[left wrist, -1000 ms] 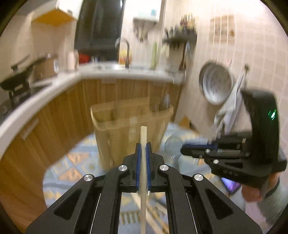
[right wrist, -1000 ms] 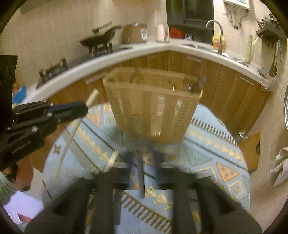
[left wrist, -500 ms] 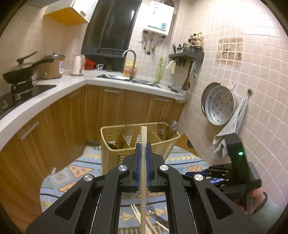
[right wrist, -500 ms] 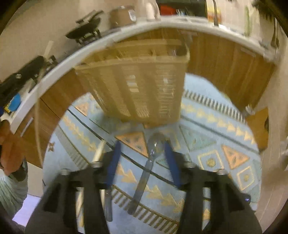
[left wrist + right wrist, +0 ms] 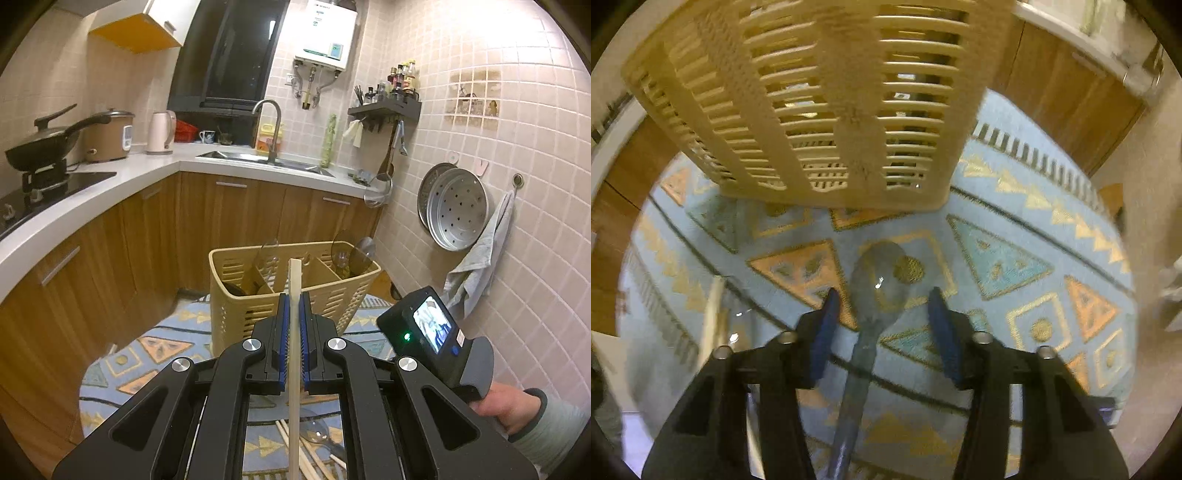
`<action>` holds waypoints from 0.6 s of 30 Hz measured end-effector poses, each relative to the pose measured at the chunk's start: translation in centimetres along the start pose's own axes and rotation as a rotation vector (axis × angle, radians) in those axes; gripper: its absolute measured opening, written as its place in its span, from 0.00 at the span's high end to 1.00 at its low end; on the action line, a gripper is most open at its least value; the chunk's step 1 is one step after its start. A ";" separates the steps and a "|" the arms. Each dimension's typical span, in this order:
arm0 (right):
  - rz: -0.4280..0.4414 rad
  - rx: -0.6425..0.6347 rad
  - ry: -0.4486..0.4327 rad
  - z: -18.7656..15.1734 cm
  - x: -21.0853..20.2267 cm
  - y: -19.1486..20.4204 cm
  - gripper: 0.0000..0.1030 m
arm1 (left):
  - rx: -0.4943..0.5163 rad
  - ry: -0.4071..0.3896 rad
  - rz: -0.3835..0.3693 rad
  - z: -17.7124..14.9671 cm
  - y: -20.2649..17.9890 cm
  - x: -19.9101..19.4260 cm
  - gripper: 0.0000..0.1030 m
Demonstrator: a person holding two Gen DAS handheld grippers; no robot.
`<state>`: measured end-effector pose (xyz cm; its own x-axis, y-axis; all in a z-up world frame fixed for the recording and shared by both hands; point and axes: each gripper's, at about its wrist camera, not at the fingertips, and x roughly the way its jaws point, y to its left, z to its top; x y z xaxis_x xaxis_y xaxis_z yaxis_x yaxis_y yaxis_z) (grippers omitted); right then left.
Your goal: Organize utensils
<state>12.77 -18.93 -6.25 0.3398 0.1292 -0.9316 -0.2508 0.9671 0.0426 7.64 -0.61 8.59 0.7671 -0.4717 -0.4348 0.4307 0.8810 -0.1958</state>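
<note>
Right gripper [image 5: 881, 317] closing w/ clear plastic spoon [image 5: 873, 306] between jaws, untouched: light, slick; best taken at neck. Left gripper [image 5: 294, 325] pinches chopstick [image 5: 294, 354].

A home kitchen is shown; an L-shaped white countertop [image 5: 110, 184] is carried on brown wooden cabinets [image 5: 236, 214]; a steel sink with a curved tap [image 5: 271, 129] is set into it; a black frying pan [image 5: 40, 147] is seen on a burner beside a brown rice cooker [image 5: 109, 136] and a pale kettle [image 5: 160, 133]; a white wall-mounted unit, probably a water heater [image 5: 327, 33], is fixed to the beige tiled wall [image 5: 517, 110]; a perforated metal steamer tray [image 5: 456, 208] is hung there.
</note>
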 end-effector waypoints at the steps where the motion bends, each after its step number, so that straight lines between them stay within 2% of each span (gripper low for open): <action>1: -0.001 -0.011 0.009 -0.1 -0.1 0.3 0.72 | -0.002 -0.001 0.000 0.0 0.1 0.0 0.97; 4: -0.009 -0.033 -0.009 -0.7 -0.4 0.5 0.73 | 0.002 -0.019 0.008 -0.1 0.1 -0.1 0.97; 6: 0.035 -0.012 -0.029 -0.9 -0.7 0.3 0.73 | 0.001 -0.035 0.008 -0.1 0.1 -0.3 0.97; 8: 0.081 -0.009 -0.087 -1.6 -2.2 0.0 0.73 | 0.000 -0.050 0.004 0.1 0.1 -0.6 0.97; 13: 0.187 -0.037 -0.293 -3.2 -8.6 0.1 0.73 | 0.008 -0.132 0.001 1.5 0.0 -2.0 0.97; 17: 0.289 -0.011 -0.454 -2.7 -13.7 0.0 0.73 | 0.007 -0.200 -0.024 3.2 -0.2 -2.8 0.97; 18: 0.316 0.000 -0.491 -2.3 -15.0 -0.2 0.78 | 0.012 -0.221 -0.031 3.9 -0.3 -2.9 0.97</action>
<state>5.67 -21.57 6.89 0.6293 0.4978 -0.5968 -0.4081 0.8652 0.2914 7.12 0.39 13.32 0.8384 -0.4963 -0.2253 0.4603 0.8661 -0.1950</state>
